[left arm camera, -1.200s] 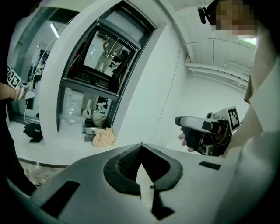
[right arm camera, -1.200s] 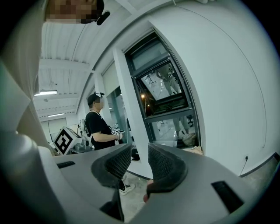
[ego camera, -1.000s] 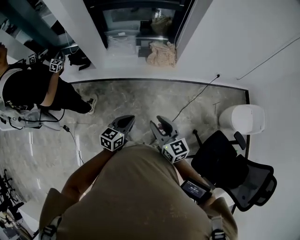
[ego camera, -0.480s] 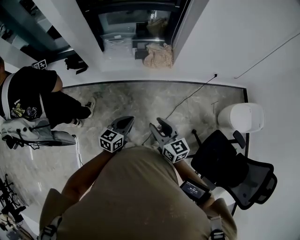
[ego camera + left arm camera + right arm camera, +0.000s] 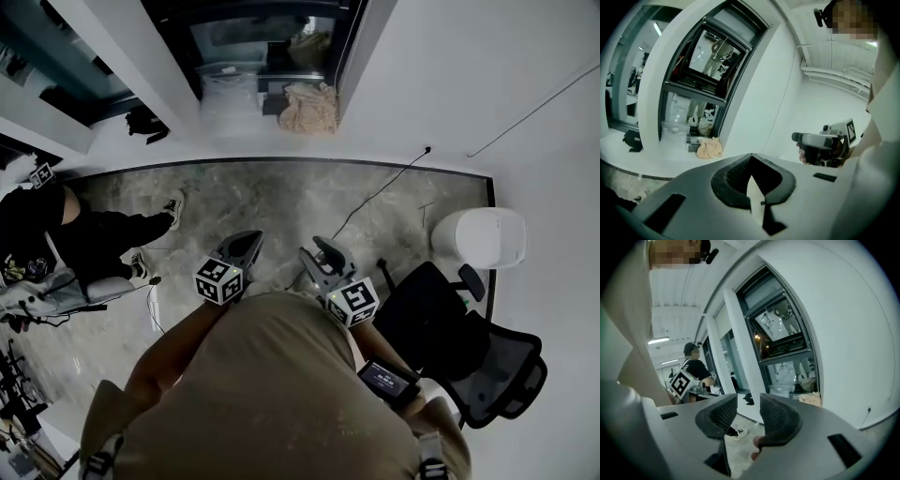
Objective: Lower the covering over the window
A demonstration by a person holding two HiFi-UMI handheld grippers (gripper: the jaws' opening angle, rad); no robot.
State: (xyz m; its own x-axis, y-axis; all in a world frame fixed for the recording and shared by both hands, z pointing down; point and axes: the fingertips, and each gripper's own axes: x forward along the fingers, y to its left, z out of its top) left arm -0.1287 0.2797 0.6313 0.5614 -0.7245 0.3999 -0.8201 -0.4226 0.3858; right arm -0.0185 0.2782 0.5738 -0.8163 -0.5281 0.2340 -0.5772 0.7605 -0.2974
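I have both grippers held low in the centre of the head view, pointing up the frame toward the window [image 5: 272, 37], which sits at top centre, set back in a dark frame between white wall sections. I can't make out the covering itself in any view. The left gripper [image 5: 247, 244] has its jaws pressed together on nothing; its own view shows the 2 dark pads meeting at the tip. The right gripper [image 5: 320, 254] has its jaws apart; they have just been opening, and its view shows only floor and a shoe through the gap. Both grippers are well apart from the window, over the grey marble floor [image 5: 281, 192]. On the white sill below the glass a crumpled beige cloth [image 5: 307, 106] lies just beside a clear plastic bag [image 5: 230, 89]. A thin black cable [image 5: 384, 192] runs across the floor from the wall at upper right. At right a black office chair [image 5: 464, 347] stands near a white round bin [image 5: 483, 239]. A 2nd person in black [image 5: 66, 239] is at the left edge, with a marker cube [image 5: 41, 174] near them. A small screen [image 5: 387, 378] is strapped on my right forearm.
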